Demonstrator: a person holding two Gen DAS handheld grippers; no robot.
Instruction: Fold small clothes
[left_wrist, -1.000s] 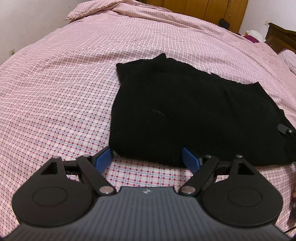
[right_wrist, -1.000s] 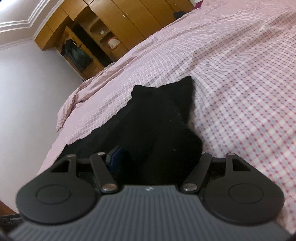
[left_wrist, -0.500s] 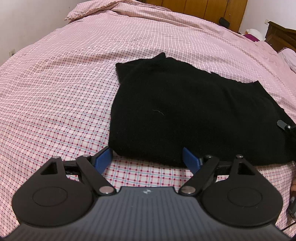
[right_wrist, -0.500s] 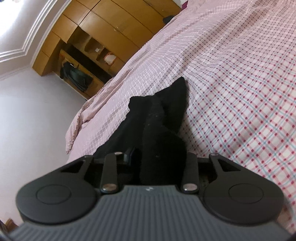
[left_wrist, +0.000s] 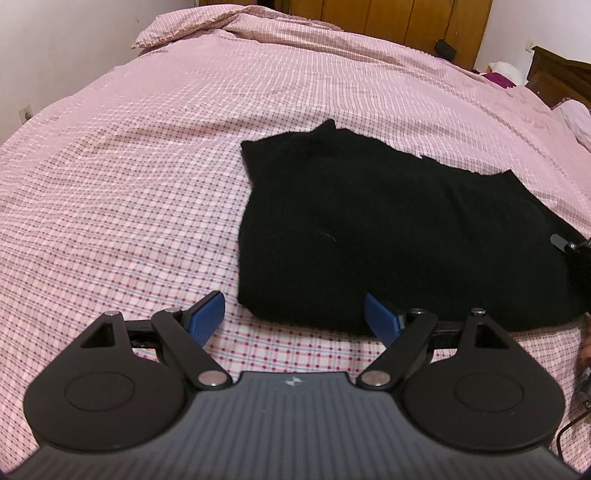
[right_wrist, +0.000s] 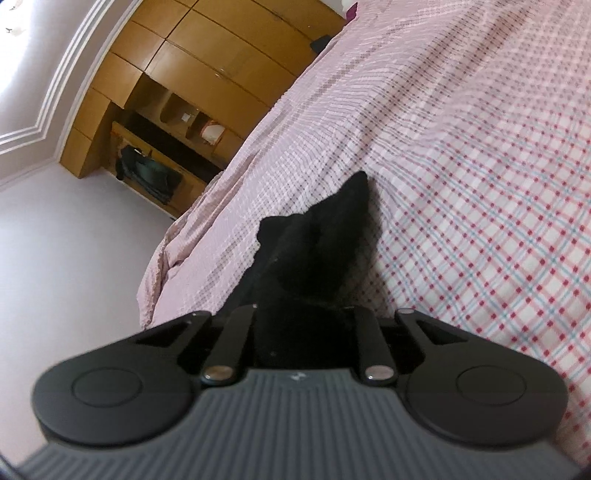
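as no writing shows, right gripper (right_wrist: 301, 332) pinches black garment (left_wrist: 388, 229).

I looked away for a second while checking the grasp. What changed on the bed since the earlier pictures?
The right gripper rolled, and its jaws have just been closing on the edge of the black knitted garment. The open left gripper, the garment's spread and the pink checked bedspread stayed put.

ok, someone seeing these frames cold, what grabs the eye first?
The black garment lying flat on the pink checked bedspread. Then the left gripper, jaws wide at its near edge, and the right gripper, whose jaws have just been closing, now pinched on bunched black fabric.
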